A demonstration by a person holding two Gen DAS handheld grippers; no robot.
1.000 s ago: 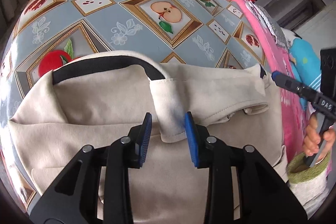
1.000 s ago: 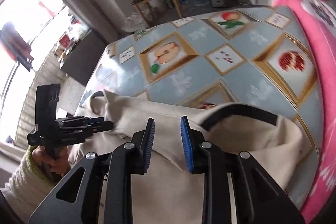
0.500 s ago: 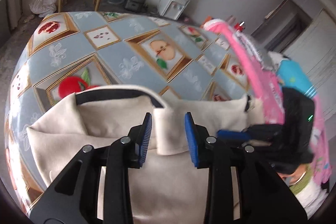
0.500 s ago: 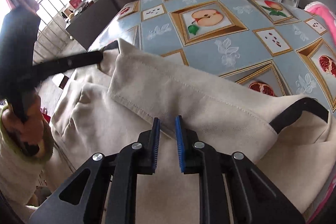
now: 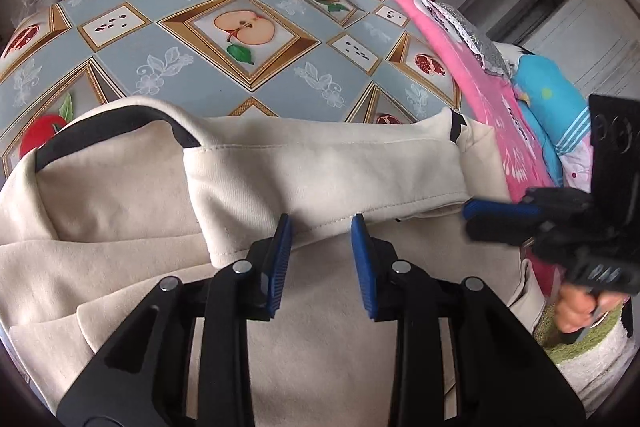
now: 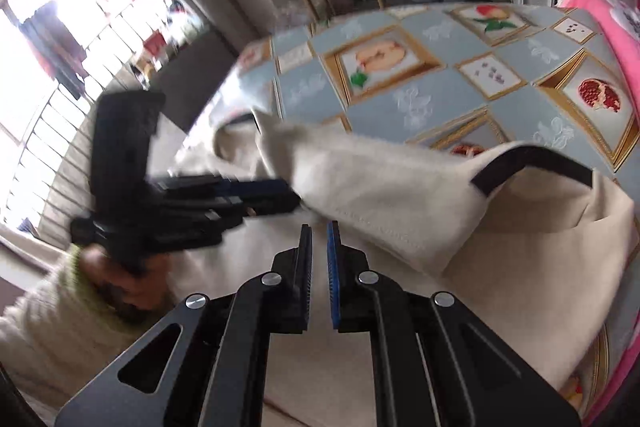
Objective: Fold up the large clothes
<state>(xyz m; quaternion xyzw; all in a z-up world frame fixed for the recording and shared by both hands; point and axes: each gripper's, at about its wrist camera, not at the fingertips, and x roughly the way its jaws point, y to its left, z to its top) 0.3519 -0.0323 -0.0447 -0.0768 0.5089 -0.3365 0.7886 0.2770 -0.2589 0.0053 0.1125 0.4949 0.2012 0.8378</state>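
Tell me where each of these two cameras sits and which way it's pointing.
Left wrist view: sits on the left gripper, looking down across the cream garment and the fruit-pattern tablecloth; its jaws stand apart over a folded edge; the right gripper and a hand show at right.
Right wrist view: sits on the right gripper, jaws nearly shut, facing the same garment and a window; the left gripper and a sleeve show at left.
Shared: garment, tablecloth, pink cloth.
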